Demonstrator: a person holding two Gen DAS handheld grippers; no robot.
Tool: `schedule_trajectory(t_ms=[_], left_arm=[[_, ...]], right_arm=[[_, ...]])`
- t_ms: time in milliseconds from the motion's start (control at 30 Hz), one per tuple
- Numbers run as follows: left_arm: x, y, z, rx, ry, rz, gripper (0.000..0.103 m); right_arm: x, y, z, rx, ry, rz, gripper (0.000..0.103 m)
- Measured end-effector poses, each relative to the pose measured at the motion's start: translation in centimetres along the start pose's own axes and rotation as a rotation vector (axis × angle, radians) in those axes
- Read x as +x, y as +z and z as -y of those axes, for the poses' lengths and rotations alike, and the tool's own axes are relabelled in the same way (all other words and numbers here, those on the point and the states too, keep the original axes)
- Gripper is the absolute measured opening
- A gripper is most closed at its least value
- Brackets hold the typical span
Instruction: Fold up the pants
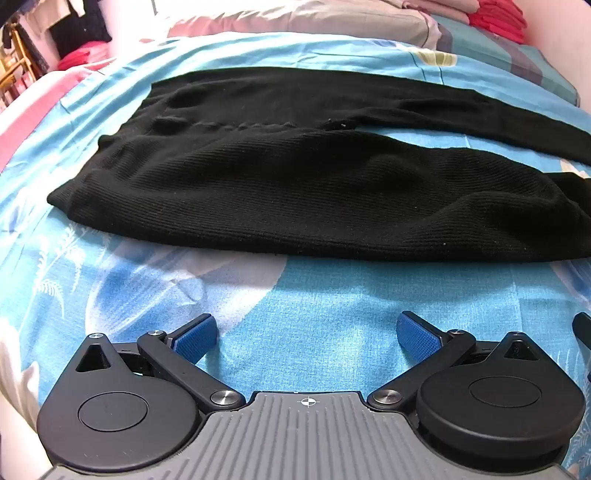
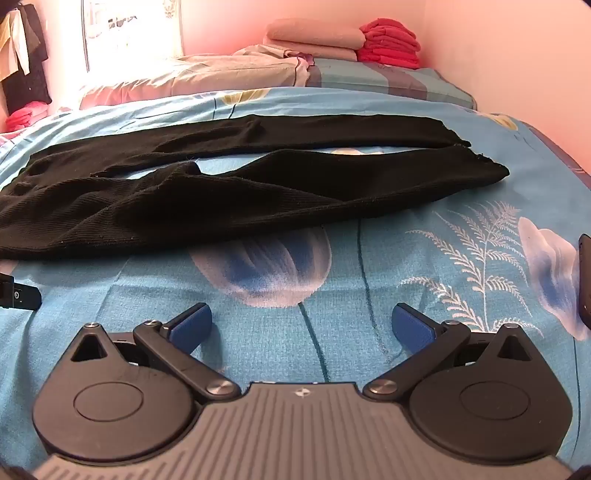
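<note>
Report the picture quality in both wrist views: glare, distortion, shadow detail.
Left wrist view: fisheye bows the blue bedsheet; black pants keep faint rib texture, folds mostly lost in dark. Right wrist view: window blown out white, washing the pillow nearby; pants underexposed.

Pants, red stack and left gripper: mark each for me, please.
pants [image 1: 258, 192], left wrist view, on the near leg's ribbed cloth.
red stack [image 2: 389, 40], right wrist view, on the folded pile's front.
left gripper [image 1: 306, 338], left wrist view, midway between its open blue fingertips.
</note>
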State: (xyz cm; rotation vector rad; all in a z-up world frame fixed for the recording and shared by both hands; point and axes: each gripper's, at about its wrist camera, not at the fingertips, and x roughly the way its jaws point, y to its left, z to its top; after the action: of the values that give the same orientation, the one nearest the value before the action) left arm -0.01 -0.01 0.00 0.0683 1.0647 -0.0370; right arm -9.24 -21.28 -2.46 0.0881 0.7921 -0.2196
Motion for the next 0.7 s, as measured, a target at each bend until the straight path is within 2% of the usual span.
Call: schedule_trajectory(t_ms=[700], left_arm=[[-0.04,0.07,0.17,-0.002,-0.001,-0.006,0.103]], right_arm=[[-0.22,-0.21,0.08,-0.003,0.005,0.013,0.103]])
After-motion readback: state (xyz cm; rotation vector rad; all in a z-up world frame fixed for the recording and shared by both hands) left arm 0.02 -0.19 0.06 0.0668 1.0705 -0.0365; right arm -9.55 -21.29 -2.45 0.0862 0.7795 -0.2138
